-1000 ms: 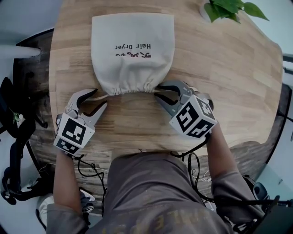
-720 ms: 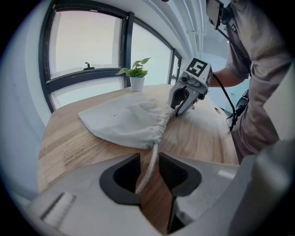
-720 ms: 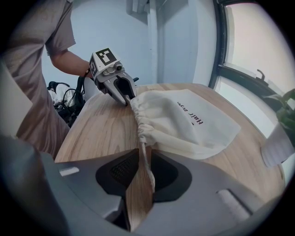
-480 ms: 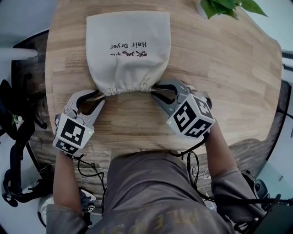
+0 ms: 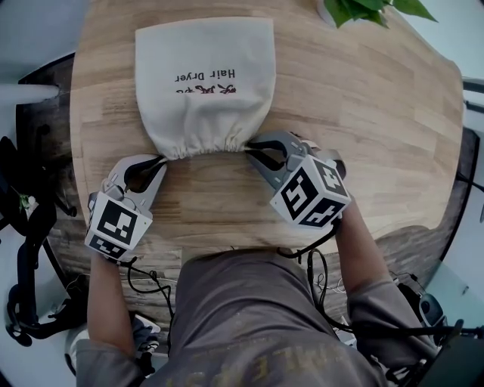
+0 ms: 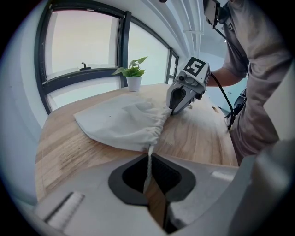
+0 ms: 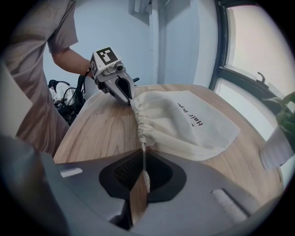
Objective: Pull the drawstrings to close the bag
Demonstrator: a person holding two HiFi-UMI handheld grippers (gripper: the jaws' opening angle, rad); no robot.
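A cream cloth bag (image 5: 204,83) printed "Hair Dryer" lies flat on the round wooden table (image 5: 378,121), its gathered mouth toward me. My left gripper (image 5: 159,162) sits at the mouth's left corner, shut on the left drawstring (image 6: 148,167), which runs between its jaws. At the mouth's right corner my right gripper (image 5: 250,148) is shut on the right drawstring (image 7: 143,162). Both cords look taut and short. From each gripper view the opposite gripper shows at the far end of the puckered hem: the right gripper (image 6: 174,109) and the left gripper (image 7: 130,100).
A potted plant (image 5: 363,9) stands at the table's far right edge, also the plant (image 6: 133,76) by the window. The table's near edge (image 5: 227,246) is just below both grippers. Cables hang under it by the person's torso.
The left gripper's jaws, open a second ago around the left cord, have closed on it. The right gripper stays clamped at the right corner.
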